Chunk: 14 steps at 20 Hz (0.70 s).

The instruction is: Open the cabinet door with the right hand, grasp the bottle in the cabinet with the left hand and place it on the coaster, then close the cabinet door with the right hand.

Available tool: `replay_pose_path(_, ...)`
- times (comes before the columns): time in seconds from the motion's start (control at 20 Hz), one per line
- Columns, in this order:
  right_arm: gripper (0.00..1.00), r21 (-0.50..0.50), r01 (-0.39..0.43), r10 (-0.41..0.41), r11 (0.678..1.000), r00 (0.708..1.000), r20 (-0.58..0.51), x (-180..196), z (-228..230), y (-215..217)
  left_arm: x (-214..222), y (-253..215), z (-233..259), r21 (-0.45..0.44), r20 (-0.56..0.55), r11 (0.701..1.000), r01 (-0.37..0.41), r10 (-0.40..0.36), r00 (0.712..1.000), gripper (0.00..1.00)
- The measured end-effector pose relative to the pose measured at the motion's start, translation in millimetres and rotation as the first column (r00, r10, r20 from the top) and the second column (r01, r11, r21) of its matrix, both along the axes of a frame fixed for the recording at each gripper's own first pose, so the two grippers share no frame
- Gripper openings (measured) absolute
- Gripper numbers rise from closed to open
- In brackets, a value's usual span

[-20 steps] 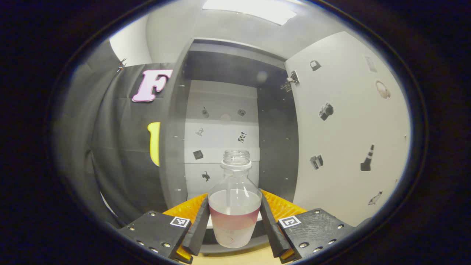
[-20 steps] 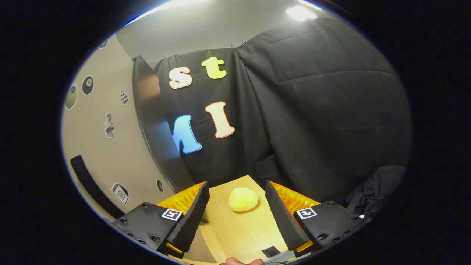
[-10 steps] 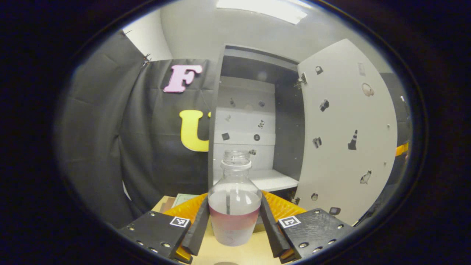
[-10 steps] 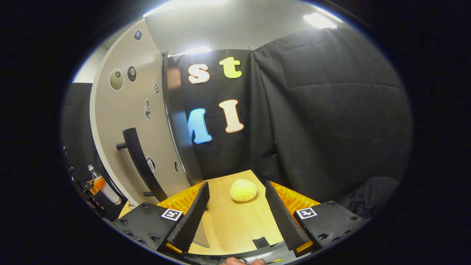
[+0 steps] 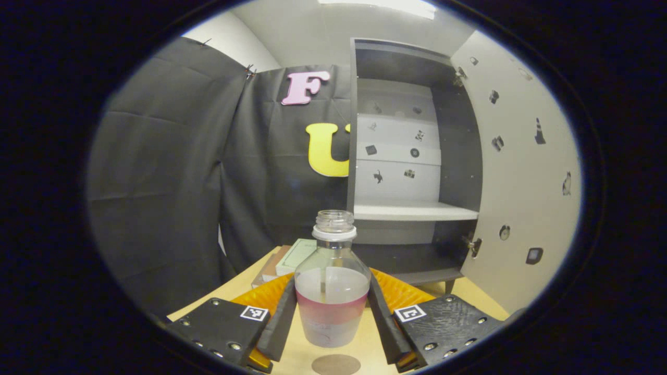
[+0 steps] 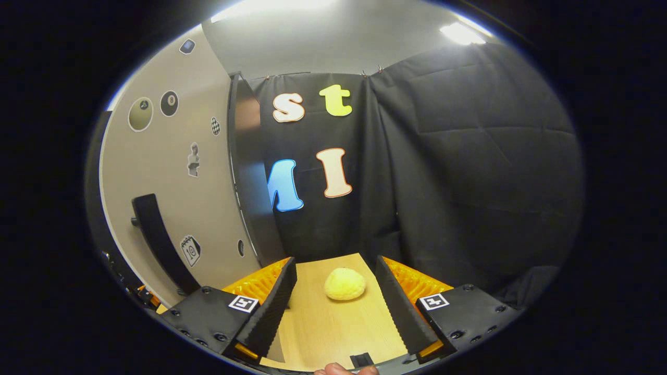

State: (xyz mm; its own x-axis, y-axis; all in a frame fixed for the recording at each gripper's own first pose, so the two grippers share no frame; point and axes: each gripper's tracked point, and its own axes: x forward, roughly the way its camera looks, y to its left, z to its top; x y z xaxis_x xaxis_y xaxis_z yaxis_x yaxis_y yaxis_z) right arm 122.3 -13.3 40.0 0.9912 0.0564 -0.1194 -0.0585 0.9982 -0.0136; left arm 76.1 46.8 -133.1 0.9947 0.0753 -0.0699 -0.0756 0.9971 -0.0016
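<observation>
Left gripper view: left tool (image 5: 332, 312) clamps bottle (image 5: 332, 291); coaster (image 5: 336, 364) cut off

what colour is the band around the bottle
Reddish pink, around the lower body of the clear bottle; it shows best in the left gripper view.

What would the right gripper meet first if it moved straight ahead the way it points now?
Probably the yellow bun-like lump on the wooden table, lying ahead between the open right gripper fingers; behind it hangs the black cloth wall. Depth is unclear.

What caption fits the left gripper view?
Left tool holds clear capless bottle above round brown coaster, open cabinet behind.
</observation>
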Motion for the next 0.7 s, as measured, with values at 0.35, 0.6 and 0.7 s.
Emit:
replay_pose_path(0.35, 0.96, 0.129, 0.062, -0.059, 0.99, 0.998, -0.022, 42.4, -28.6, -21.4, -4.5, -30.4, -98.3, 0.032, -0.041, 0.999, -0.025, 0.026, 0.999, 0.7)
replay_pose_path(0.6, 0.89, 0.023, 0.085, -0.086, 0.996, 0.996, 0.037, 49.7, -41.4, -33.1, -6.5, -31.9, -141.4, 0.052, -0.052, 0.998, -0.038, 0.04, 0.998, 0.72)
replay_pose_path(0.7, 0.89, -0.007, 0.08, -0.079, 0.997, 0.995, 0.06, 48.7, -41.0, -32.5, -13.2, -27.8, -149.7, 0.049, -0.044, 0.997, -0.055, 0.057, 0.997, 0.7)
